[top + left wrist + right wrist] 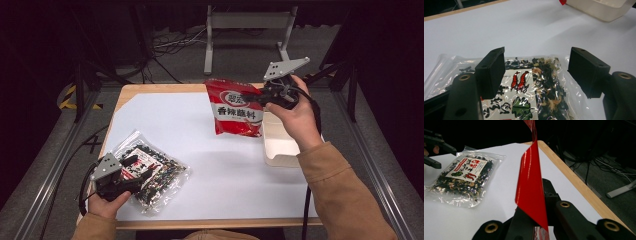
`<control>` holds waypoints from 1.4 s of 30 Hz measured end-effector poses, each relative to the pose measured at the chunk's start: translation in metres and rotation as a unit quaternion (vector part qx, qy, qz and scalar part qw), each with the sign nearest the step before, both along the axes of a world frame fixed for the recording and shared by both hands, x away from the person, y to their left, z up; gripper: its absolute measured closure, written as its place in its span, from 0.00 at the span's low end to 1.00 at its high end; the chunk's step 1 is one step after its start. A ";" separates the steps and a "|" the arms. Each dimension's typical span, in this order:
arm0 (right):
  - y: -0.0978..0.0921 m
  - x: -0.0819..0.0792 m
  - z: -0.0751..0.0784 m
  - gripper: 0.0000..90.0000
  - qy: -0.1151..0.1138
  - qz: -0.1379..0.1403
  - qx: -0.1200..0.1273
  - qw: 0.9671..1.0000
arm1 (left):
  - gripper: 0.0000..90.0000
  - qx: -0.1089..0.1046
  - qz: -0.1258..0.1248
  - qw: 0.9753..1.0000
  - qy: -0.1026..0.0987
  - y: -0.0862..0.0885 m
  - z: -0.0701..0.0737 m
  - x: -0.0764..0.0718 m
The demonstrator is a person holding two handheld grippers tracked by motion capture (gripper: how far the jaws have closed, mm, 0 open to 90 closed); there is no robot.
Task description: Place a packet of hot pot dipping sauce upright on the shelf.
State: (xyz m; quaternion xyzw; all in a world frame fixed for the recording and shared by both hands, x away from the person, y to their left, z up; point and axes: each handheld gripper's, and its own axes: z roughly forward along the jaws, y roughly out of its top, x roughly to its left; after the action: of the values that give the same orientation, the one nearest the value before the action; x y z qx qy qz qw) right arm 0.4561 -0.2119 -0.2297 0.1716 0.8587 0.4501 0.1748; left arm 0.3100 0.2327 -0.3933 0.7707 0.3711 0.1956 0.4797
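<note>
fingers of right gripper (260, 98) pinch red packet (235, 107); left gripper (142, 175) gapes over clear bag (160, 172).

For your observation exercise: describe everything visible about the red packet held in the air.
The red sauce packet is glossy plastic film with a white label band bearing dark characters. It hangs upright above the white table cover, beside the white tray. The right gripper clamps its edge; in the right gripper view the film shows edge-on between the jaws.

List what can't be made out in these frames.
- White plastic tray: high view, its far part sits behind the right hand and the glossy red snack bag.
- Clear dried-seaweed packet: left gripper view, lower part cut by the frame edge.
- Red bag print: right gripper view, seen edge-on, unreadable.
</note>
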 end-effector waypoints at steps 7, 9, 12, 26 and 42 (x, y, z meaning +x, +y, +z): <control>-0.013 -0.001 0.007 0.99 -0.010 -0.006 -0.001 1.000 | 0.34 0.000 -0.001 1.000 0.002 -0.001 0.000 0.000; -0.017 -0.002 0.009 0.99 -0.014 -0.008 0.000 1.000 | 0.34 0.000 -0.002 1.000 0.002 -0.001 0.000 0.000; -0.026 -0.002 0.012 0.99 -0.018 -0.012 0.002 1.000 | 0.34 0.000 -0.001 1.000 0.004 -0.001 0.000 0.000; -0.062 0.004 0.019 0.99 -0.028 -0.028 0.004 0.999 | 0.33 -0.001 0.000 1.000 0.005 0.000 0.000 0.000; -0.110 0.016 0.019 0.99 -0.055 -0.054 0.013 0.997 | 0.34 0.001 0.002 1.000 0.003 0.000 -0.001 0.001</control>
State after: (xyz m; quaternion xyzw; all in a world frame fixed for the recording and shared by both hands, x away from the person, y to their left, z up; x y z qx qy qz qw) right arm 0.4718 -0.3217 -0.2106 0.1951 0.8314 0.4597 0.2437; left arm 0.3106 0.2324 -0.3943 0.7712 0.3737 0.1942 0.4773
